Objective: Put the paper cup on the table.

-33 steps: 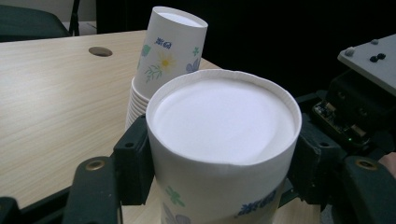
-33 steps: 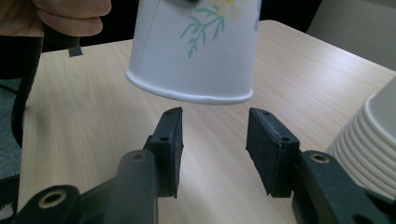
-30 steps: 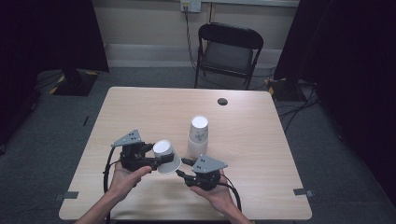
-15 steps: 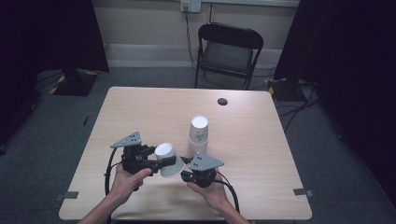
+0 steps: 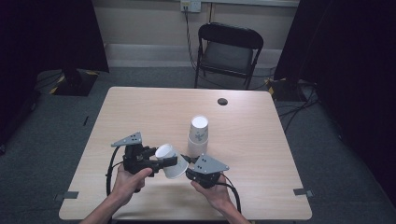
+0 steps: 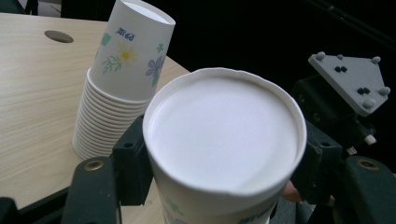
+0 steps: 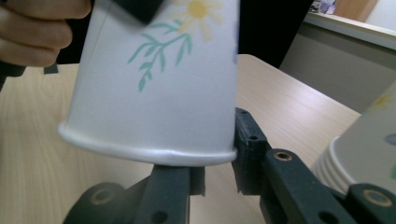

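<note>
Above the table's (image 5: 140, 112) near edge, left gripper's (image 5: 161, 162) jaws clamp one cup (image 5: 171, 161) pulled off the stack (image 5: 198, 135), right gripper's (image 5: 190, 173) jaws just closing on its rim; handover or placement left.

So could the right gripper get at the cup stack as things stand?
Probably not: the right gripper already has its fingers closing on the rim of the cup. The stack itself stands unblocked beside it.

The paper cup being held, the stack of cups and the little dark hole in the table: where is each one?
Paper cup (image 6: 224, 135), left gripper view, on its white bottom disc.
Stack of cups (image 5: 198, 133), high view, on the side of the upper cups.
Dark hole (image 5: 222, 101), high view, on its middle.
</note>
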`<move>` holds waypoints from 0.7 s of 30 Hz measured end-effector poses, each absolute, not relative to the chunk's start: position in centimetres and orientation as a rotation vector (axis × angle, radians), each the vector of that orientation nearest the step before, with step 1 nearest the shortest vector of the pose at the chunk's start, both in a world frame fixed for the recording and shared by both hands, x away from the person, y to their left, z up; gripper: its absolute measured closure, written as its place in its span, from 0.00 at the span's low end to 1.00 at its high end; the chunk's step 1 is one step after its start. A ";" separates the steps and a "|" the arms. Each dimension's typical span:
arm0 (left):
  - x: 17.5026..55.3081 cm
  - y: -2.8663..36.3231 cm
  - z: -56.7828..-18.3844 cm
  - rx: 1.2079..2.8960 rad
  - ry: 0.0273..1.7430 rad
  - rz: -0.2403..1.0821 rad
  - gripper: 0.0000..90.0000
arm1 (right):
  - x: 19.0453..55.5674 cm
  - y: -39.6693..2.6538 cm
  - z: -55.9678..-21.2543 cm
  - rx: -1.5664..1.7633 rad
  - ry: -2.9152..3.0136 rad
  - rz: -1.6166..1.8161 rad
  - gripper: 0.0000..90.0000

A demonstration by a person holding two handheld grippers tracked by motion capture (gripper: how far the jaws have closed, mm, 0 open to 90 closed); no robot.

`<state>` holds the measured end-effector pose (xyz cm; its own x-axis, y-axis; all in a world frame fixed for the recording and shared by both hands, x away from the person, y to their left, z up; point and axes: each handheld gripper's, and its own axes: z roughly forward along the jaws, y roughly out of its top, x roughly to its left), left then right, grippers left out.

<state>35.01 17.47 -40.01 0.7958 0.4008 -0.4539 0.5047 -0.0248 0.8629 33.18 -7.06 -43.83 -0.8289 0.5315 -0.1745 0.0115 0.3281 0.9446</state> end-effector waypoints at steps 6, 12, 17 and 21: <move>35.0 17.2 -40.4 1.660 0.718 -0.098 0.35 | 33.4 -7.6 -43.6 0.504 2.132 1.518 0.94; 34.9 17.2 -40.3 1.690 0.675 -0.065 0.32 | 33.3 -7.5 -43.6 0.500 2.143 1.514 0.96; 34.8 17.1 -40.3 1.703 0.656 -0.020 0.28 | 33.3 -7.5 -43.5 0.498 2.151 1.507 0.97; 34.8 17.3 -40.3 1.701 0.656 -0.005 0.26 | 33.4 -7.7 -43.6 0.505 2.158 1.498 0.97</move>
